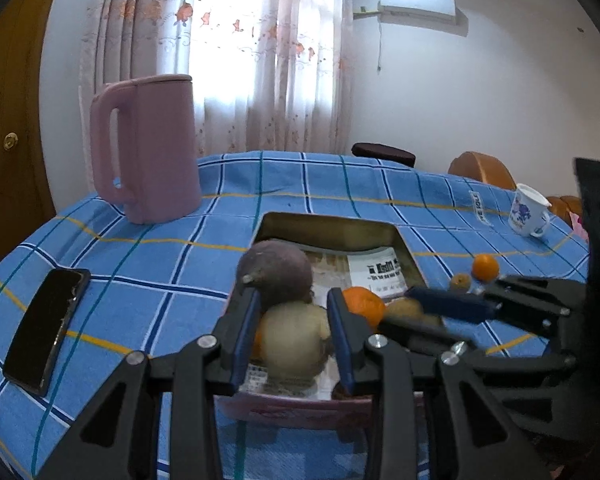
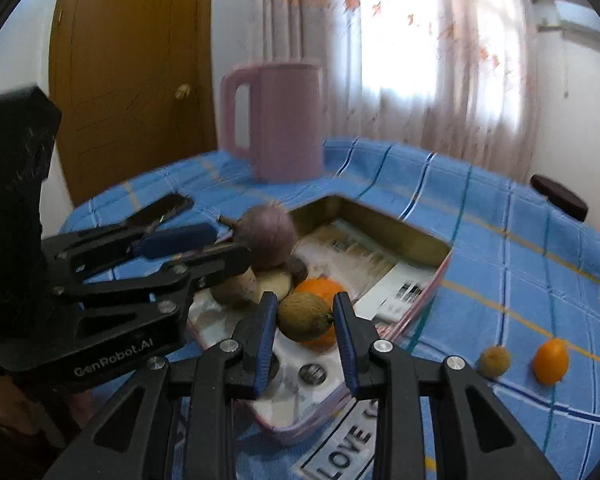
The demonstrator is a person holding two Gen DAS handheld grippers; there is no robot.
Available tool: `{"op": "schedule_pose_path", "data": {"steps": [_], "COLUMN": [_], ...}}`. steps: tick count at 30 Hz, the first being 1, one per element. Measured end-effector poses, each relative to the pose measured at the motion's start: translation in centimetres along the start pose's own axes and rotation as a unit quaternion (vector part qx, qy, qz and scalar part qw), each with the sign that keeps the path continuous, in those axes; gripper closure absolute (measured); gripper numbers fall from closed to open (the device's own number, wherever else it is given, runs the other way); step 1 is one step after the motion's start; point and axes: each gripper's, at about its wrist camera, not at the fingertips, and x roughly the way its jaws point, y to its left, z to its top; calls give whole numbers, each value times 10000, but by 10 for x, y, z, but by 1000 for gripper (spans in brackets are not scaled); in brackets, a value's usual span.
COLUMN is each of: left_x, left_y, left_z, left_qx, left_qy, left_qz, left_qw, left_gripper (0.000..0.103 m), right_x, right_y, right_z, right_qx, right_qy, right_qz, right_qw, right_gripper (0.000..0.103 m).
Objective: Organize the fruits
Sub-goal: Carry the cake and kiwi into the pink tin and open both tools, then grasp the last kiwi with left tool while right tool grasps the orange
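"GenRobot.AI" on left hand-held gripper (image 2: 204, 246); "LOVE" on blue tablecloth (image 2: 500, 264).

The tablecloth (image 1: 160, 248) is blue plaid with white, navy and yellow lines; the kettle (image 1: 148, 148) is pink. The phone (image 1: 46, 328) is black, the mug (image 1: 526, 210) white with blue flowers, and two fruits (image 2: 550, 360) are orange.

Your L wrist cam sits low, close over the tin (image 1: 328, 232), facing the curtain (image 1: 260, 52). R cam's equally near, angled toward door (image 2: 132, 76). Both share tin, kettle (image 1: 148, 148), worktop (image 1: 160, 264).
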Motion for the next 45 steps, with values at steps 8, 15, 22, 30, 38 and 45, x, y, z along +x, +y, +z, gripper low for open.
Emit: {"op": "schedule_pose_path", "data": {"steps": [8, 15, 22, 30, 38, 45], "left_x": [0, -11, 5, 34, 61, 88], "left_y": [-2, -42, -97, -131, -157, -176], "left_z": [2, 17, 28, 31, 29, 27], "left_qx": [-89, 212, 586, 760, 1019, 1202], "left_qy": [-27, -350, -239, 149, 552, 1099], "left_qz": [13, -274, -648, -837, -967, -1115], "left_qw": [10000, 9988, 9959, 9935, 9885, 9803], "left_gripper": [39, 16, 12, 12, 20, 50], "right_x": [-10, -51, -54, -19, -40, -62], "right_y": [-14, -78, -144, -179, -184, -191], "right_z": [-2, -11, -22, -29, -41, -49], "right_qx": [148, 474, 974, 1323, 1494, 1684], "right_qy": [-69, -227, 67, 779, 548, 200], "right_qz": [-293, -1037, -1787, -1525, -1731, -1738], "right_qw": [9994, 9932, 9790, 9763, 9720, 9701], "right_gripper": [57, 57, 57, 57, 65, 65]}}
